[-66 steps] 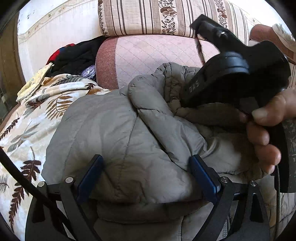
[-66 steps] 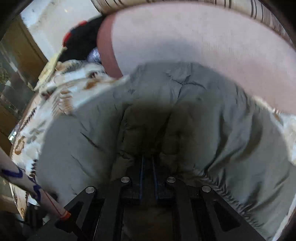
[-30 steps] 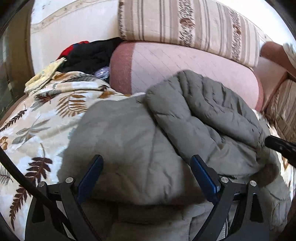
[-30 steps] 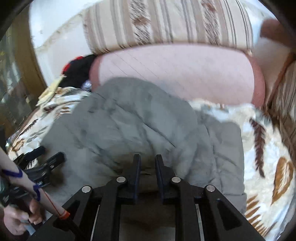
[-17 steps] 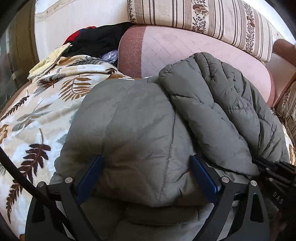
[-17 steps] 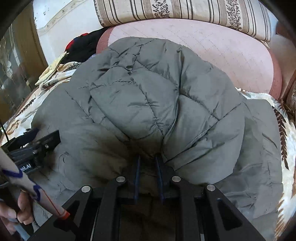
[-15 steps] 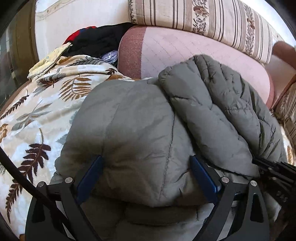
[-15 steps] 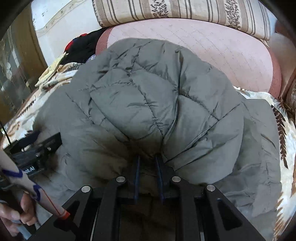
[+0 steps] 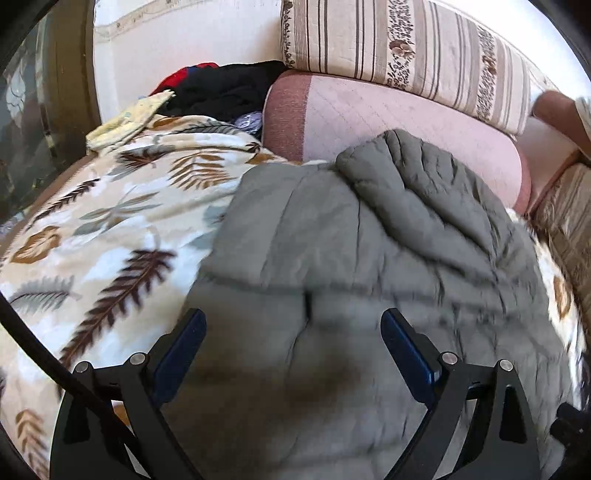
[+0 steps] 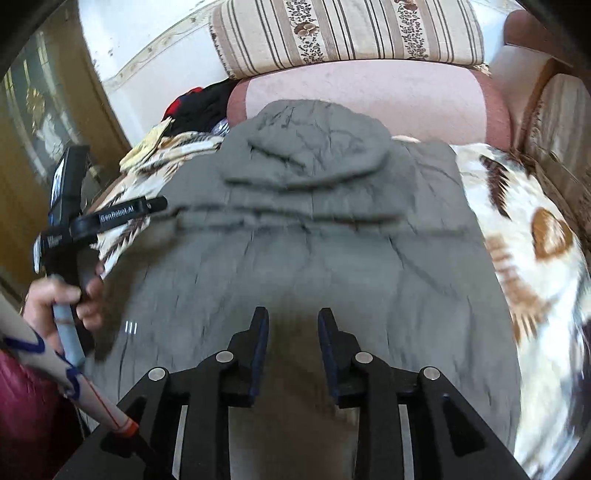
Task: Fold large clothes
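Leaf-patterned blanket [image 10: 524, 236] lay under a grey quilted puffer jacket [image 10: 325, 221]; left gripper [image 9: 291, 347] gaped wide, right gripper [image 10: 291, 347] was parting, both gripping nothing.

Count: one grey quilted puffer jacket [image 10: 332, 229]; one leaf-patterned cream blanket [image 9: 110, 236]; one pink quilted cushion [image 10: 369, 92]; one striped floral backrest cushion [image 10: 347, 33]; one dark clothes heap [image 9: 225, 90]. My two grippers: left [image 9: 291, 343], right [image 10: 291, 328].
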